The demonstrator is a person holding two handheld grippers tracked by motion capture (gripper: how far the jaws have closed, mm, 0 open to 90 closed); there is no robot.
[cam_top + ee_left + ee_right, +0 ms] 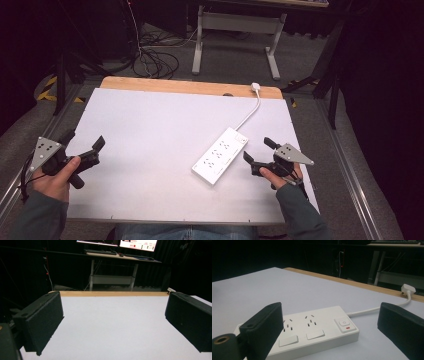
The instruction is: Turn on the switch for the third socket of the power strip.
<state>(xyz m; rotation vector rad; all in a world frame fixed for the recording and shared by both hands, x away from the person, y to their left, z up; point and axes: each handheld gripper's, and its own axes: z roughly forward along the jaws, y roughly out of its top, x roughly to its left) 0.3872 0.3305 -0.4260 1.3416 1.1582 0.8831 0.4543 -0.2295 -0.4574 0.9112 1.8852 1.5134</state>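
White power strip [220, 155]: lying just left of the wide-open right gripper [259, 152], long axis running near-left to far-right; left gripper [85, 145], also gaping wide, sitting well apart.

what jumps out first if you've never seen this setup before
The white power strip lies at an angle right of the middle of the white table, its cord running to a plug at the far wooden edge. The right tool sits open just beside the strip, nothing between its jaws. The left tool, also open, is over bare table near the left edge.
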